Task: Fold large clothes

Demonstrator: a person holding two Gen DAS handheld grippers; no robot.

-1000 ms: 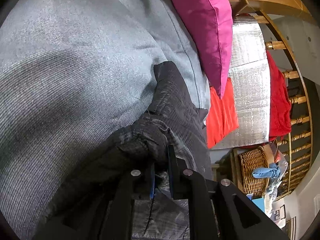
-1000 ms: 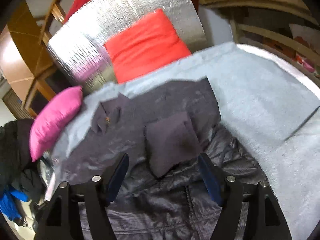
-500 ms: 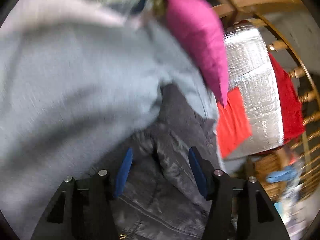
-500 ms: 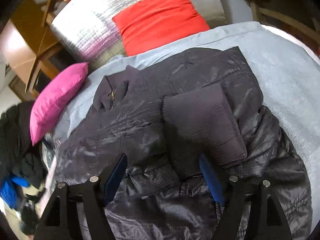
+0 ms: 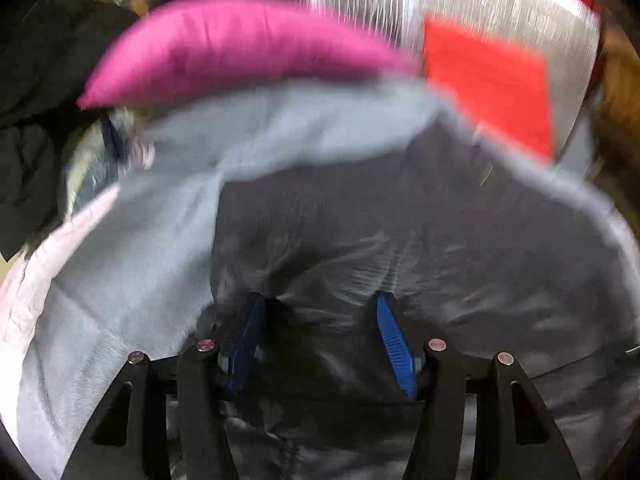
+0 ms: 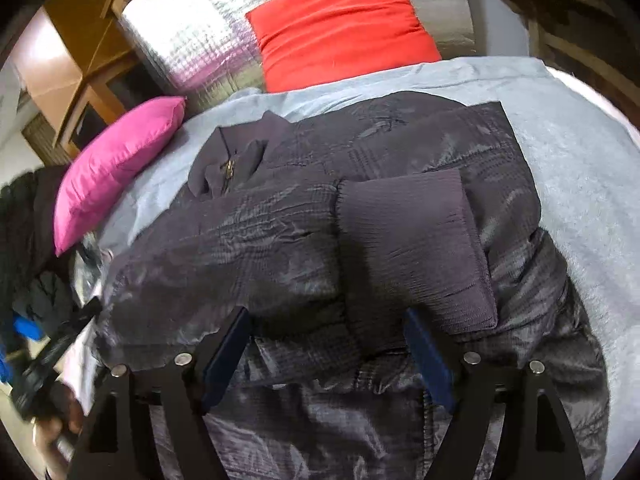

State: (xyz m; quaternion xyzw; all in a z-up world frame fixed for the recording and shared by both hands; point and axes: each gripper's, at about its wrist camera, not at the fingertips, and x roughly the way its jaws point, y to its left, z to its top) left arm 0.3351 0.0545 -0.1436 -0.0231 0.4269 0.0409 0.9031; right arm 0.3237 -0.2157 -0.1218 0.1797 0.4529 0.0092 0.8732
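Grey-blue blanket (image 6: 568, 152) — probably over a bed — carries dark jacket (image 6: 280, 248), pink cushion (image 6: 116, 164).

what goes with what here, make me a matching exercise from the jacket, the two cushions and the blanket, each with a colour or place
Things:
1. jacket
2. long cushion
3. square cushion
4. blanket

Descriptions:
a. red, leaning on the silver quilted backing
b. pale blue, spread under everything
c. dark and shiny, lying flat with a cuff folded across its front
d. pink, at the blanket's edge near the collar

Pairs: 1-c, 2-d, 3-a, 4-b
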